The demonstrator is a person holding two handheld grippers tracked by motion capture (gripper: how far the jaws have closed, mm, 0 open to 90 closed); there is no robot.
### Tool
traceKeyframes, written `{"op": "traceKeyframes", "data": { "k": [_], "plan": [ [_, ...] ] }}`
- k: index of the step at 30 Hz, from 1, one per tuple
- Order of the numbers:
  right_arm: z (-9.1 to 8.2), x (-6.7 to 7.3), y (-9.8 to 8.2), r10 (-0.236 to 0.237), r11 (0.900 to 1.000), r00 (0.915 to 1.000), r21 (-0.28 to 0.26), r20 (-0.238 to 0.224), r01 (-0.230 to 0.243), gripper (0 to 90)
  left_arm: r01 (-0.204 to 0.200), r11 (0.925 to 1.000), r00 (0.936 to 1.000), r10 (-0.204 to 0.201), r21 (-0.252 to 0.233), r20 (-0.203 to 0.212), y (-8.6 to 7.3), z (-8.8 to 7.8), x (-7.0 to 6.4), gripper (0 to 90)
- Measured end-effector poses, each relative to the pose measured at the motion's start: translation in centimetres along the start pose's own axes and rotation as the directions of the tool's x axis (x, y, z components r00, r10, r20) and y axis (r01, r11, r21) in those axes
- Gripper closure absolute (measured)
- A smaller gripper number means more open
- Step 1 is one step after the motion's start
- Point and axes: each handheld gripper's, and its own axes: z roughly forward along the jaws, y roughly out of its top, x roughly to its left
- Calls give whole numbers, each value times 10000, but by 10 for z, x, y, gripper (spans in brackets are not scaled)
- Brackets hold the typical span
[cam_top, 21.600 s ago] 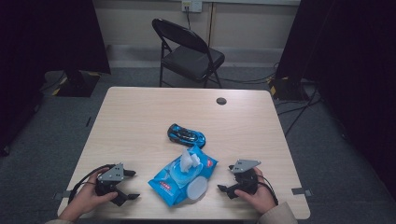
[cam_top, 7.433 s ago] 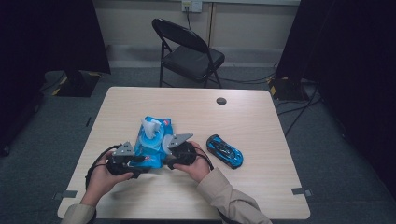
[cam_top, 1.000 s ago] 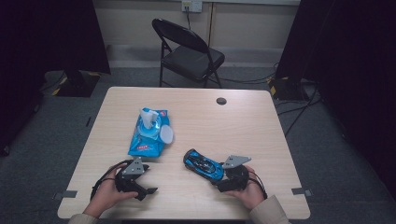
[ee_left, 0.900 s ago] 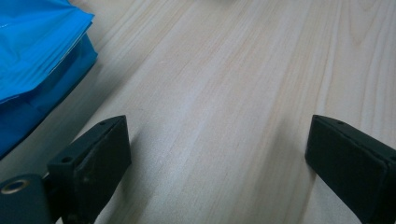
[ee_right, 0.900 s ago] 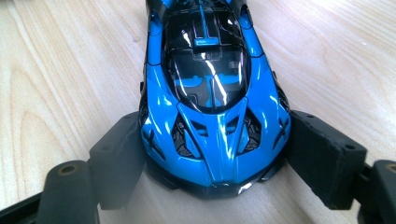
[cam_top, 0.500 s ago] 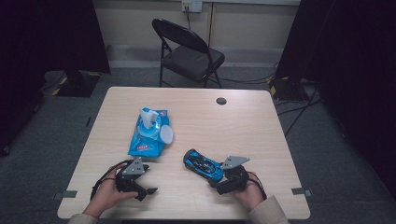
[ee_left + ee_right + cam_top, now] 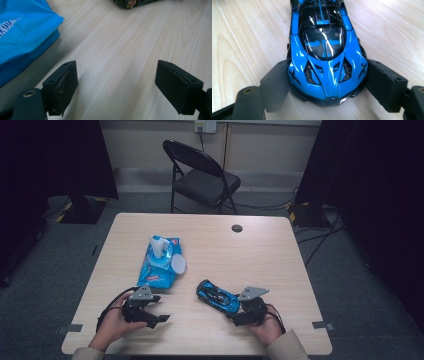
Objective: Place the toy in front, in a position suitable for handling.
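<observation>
Right gripper (image 7: pixel 327 85) jaws had just been closing on the toy car (image 7: pixel 325 47) lower-center, pads touching its sides: squeeze evenly; left gripper (image 7: pixel 120 82) closing slightly but wide, empty.

Ahead of your left hand-held gripper (image 7: pixel 159 312) the surface (image 7: pixel 260 255) lies bare between its jaws; the blue wipes pack (image 7: pixel 161 262) blocks the way farther up to its left. The blue toy car (image 7: pixel 218 296) fills the gap of your right hand-held gripper (image 7: pixel 235 312). Beyond the car the surface is free to the far edge, save a small dark disc (image 7: pixel 237 228).
</observation>
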Motion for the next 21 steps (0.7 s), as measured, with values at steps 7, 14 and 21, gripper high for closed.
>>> {"op": "traceKeyframes", "data": {
  "k": [7,14,21],
  "plan": [
    [0,0,0,2,10000,10000,-8,11,-2,234,279,9992,9996,-282,-282,-87,14,-11,7,184],
    [0,0,0,-2,10000,10000,-6,9,2,234,461,9986,9980,-472,-253,-421,31,-20,18,170],
    [0,0,0,2,10000,10000,-7,6,-2,234,521,9982,9958,-540,-283,-741,58,-26,30,199]
  ]
}}
